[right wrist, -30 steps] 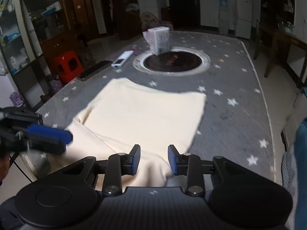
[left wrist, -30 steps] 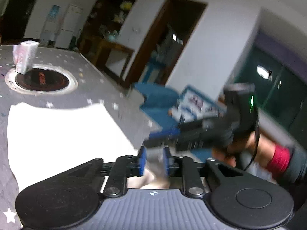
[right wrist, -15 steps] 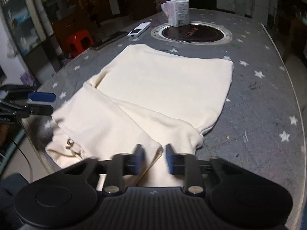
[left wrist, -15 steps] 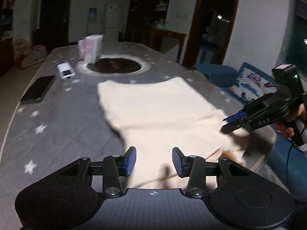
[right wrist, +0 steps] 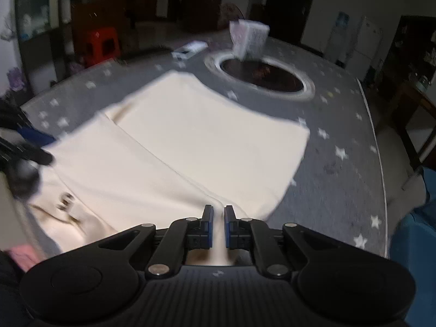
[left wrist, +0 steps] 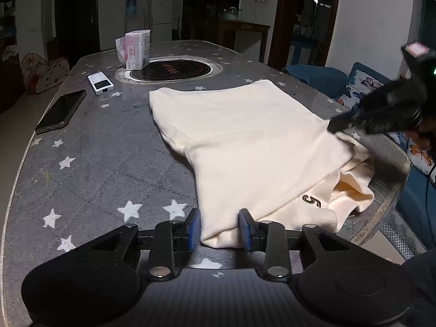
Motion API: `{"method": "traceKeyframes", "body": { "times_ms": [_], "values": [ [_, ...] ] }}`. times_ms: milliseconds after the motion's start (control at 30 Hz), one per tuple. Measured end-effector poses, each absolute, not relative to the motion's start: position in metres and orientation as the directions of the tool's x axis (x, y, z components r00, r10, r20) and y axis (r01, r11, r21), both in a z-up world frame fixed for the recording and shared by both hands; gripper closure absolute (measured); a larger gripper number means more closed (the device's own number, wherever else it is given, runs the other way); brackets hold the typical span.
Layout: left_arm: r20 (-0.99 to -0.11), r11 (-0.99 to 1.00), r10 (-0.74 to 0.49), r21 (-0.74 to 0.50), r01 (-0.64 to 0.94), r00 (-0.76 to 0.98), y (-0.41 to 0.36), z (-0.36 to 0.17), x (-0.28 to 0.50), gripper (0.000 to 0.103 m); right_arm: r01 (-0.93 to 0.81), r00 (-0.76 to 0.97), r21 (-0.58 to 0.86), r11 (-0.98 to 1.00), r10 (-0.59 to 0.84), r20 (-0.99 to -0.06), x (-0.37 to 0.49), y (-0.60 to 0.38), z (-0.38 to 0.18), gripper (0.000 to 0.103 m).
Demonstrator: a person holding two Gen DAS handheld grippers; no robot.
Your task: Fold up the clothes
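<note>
Left gripper [left wrist: 219, 229] open wide, blue pads astride the near corner of the cream shirt [left wrist: 245, 147] — not clamped. Right gripper [right wrist: 217, 224] nearly closed, pinching a ridge of that shirt between its pads. Shirt spread on the starry grey table [left wrist: 95, 163], long axis running from the near edge toward the round black hob [left wrist: 171, 70]; near end bunched and spilling over the table's rim. Left of the shirt, bare tabletop — then a phone [left wrist: 61, 110] and remote [left wrist: 100, 83] near the far-left edge.
</note>
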State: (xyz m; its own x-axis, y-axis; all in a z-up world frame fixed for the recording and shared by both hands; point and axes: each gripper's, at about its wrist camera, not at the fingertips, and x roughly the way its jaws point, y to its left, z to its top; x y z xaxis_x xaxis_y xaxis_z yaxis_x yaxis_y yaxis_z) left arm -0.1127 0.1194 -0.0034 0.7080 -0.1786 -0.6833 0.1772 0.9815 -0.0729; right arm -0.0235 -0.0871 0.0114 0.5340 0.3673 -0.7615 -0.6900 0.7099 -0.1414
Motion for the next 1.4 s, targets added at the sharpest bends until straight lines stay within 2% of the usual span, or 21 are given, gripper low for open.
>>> {"method": "traceKeyframes", "body": {
  "times_ms": [233,433,700,1067,1133,1233,1400],
  "values": [
    [-0.634,0.969,-0.242,-0.121,0.215,0.734,0.118,0.025,-0.085,0.067,-0.692,0.516,-0.056,0.72,0.439,-0.736,-0.015,-0.093,0.029,0.095],
    [-0.651,0.96,-0.279,-0.164,0.228,0.706,0.101,0.015,-0.039,0.067,-0.703,0.479,-0.017,0.711,0.456,-0.75,-0.007,-0.08,0.016,0.095],
    [-0.682,0.964,-0.257,-0.134,0.229,0.684,0.087,-0.003,-0.018,0.066,-0.71,0.475,-0.036,0.704,0.44,-0.762,-0.01,-0.077,0.007,0.095],
    [-0.688,0.966,-0.239,-0.098,0.239,0.685,0.085,-0.003,-0.024,0.06,-0.738,0.455,-0.051,0.673,0.44,-0.774,-0.023,-0.076,0.006,0.094],
    [-0.678,0.961,-0.242,-0.071,0.266,0.694,0.083,0.004,-0.035,0.056,-0.741,0.462,-0.068,0.668,0.433,-0.774,-0.027,-0.076,0.004,0.093],
    [-0.656,0.945,-0.255,-0.013,0.327,0.71,0.077,0.015,-0.057,0.049,-0.765,0.465,-0.085,0.639,0.457,-0.758,-0.039,-0.077,0.014,0.087],
    [-0.652,0.916,-0.285,0.031,0.4,0.703,0.066,0.019,-0.088,0.048,-0.807,0.413,-0.056,0.588,0.495,-0.764,-0.057,-0.078,0.016,0.086]
  ]
}}
